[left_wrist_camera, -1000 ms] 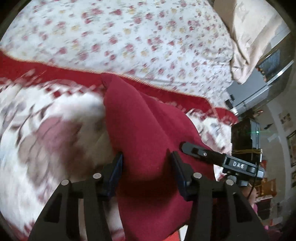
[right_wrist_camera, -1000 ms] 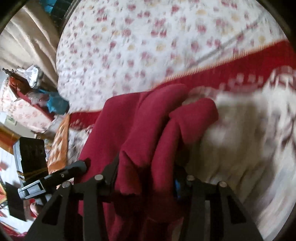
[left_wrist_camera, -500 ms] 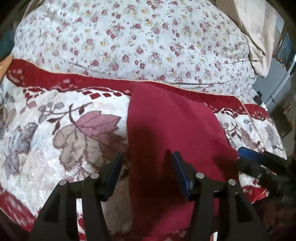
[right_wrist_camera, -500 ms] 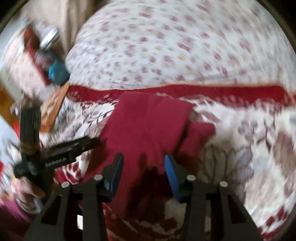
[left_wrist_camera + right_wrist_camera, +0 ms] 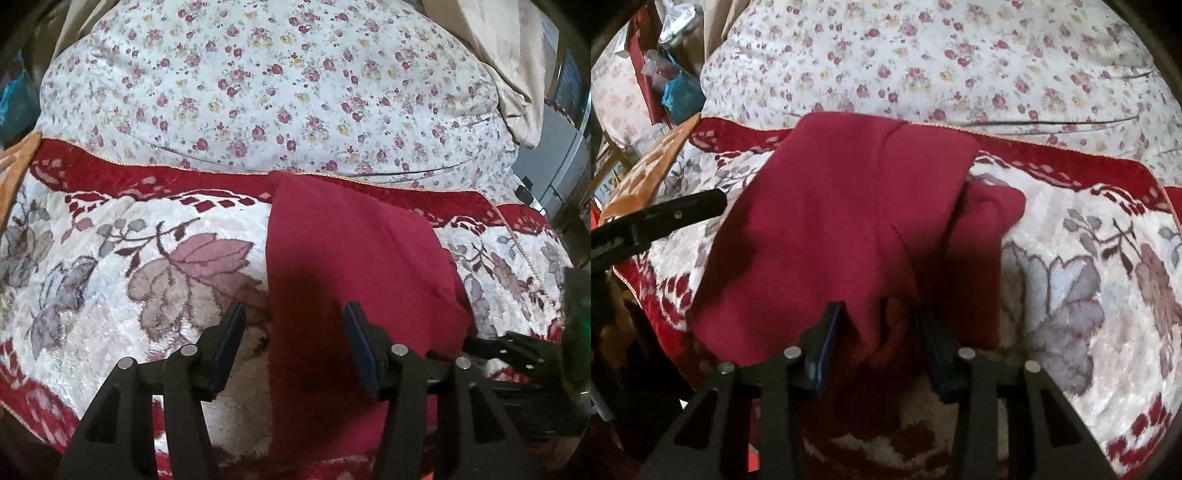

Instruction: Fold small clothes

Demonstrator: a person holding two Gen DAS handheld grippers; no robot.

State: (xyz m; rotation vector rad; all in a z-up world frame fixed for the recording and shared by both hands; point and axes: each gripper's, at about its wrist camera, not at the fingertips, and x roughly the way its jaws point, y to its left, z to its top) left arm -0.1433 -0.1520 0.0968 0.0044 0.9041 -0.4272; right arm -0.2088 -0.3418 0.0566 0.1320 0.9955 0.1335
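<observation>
On the blanket (image 5: pixel 110 258), a red garment (image 5: pixel 831 221) stretches away lengthwise from both grippers; right gripper (image 5: pixel 882 328) closing around its bunched near edge, left gripper (image 5: pixel 293 332) half-open over flat cloth.

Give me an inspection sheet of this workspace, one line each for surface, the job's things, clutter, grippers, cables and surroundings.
Surface: leaf-patterned blanket with a red border, lying against a floral quilt.
Job's things: one red garment spread on the blanket, with a narrower part sticking out on the right in the right wrist view.
Clutter: orange patterned cloth at the blanket's left edge.
Grippers: left gripper open over the garment's left edge; right gripper has just been closing, with bunched red fabric between its jaws.
Cables: nothing seen.
Surroundings: beige cloth, bags and foil beside the bed.
</observation>
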